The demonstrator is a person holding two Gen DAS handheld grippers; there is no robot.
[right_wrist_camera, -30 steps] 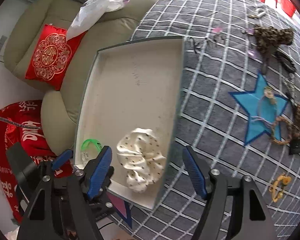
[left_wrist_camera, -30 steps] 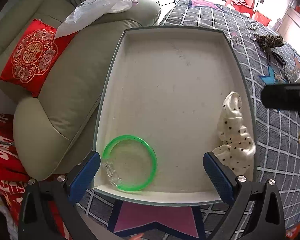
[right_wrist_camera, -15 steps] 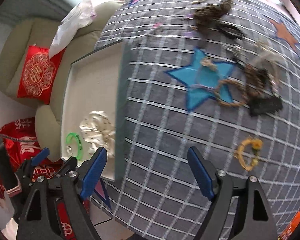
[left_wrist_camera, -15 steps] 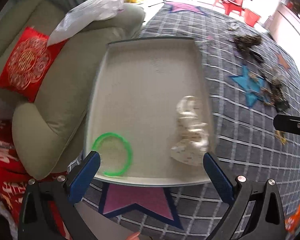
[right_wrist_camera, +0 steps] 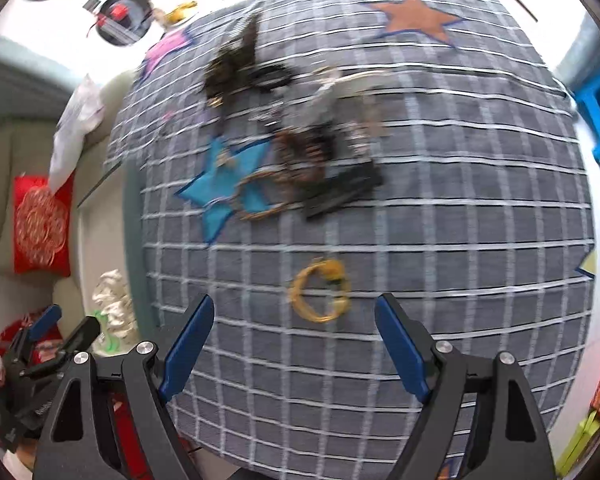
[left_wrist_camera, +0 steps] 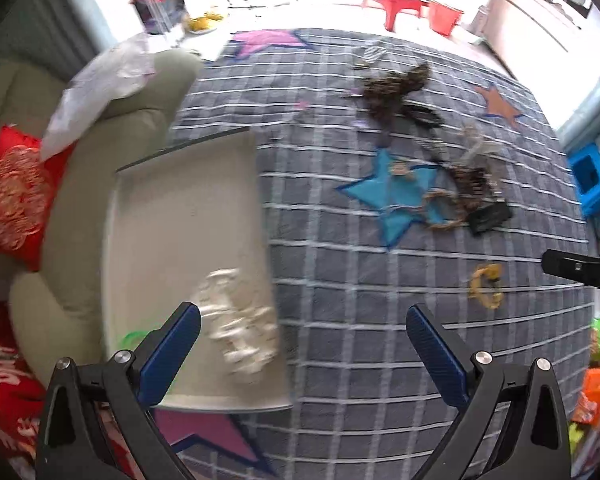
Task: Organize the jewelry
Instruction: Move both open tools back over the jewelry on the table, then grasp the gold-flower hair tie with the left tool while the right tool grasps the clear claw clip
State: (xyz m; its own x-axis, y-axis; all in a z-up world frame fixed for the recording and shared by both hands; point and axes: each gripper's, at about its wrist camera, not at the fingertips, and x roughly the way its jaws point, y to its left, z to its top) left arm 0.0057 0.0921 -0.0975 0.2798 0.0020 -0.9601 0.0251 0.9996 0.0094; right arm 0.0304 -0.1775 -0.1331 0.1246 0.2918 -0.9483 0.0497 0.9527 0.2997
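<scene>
A grey blanket (right_wrist_camera: 440, 240) crossed by white grid lines and sewn with coloured stars is spread over the surface under both cameras; what lies beneath it cannot be told. A pale green sofa (left_wrist_camera: 112, 184) is seen beside it at the left, with a red embroidered cushion (left_wrist_camera: 12, 196) and a clear plastic bag (left_wrist_camera: 100, 88) laid on it.

A shallow white tray (left_wrist_camera: 172, 216) is set on the blanket's left edge, next to the sofa. Inside it, near its lower end, a cream dotted scrunchie (left_wrist_camera: 236, 328) is seen, blurred, and a green bangle (left_wrist_camera: 134, 336) is partly hidden behind a blue pad of the left tongs.

A blue star patch (right_wrist_camera: 224, 188) is found mid-blanket. A heap of dark jewelry and hair pieces (right_wrist_camera: 312, 148) is scattered on and just beside it, too blurred for the pieces to be told apart, though a woven brown ring (right_wrist_camera: 260, 196) is made out lying across the star's lower arm.

A yellow bracelet (right_wrist_camera: 320, 290) is laid alone on the grey cloth, well apart from the heap and the tray.

The right tongs (right_wrist_camera: 294, 330) are held wide above the blanket with nothing between the pads, the yellow bracelet showing just beyond the gap. The left tongs (left_wrist_camera: 304, 344) are likewise spread wide and empty, over the tray's right edge and the blanket.
</scene>
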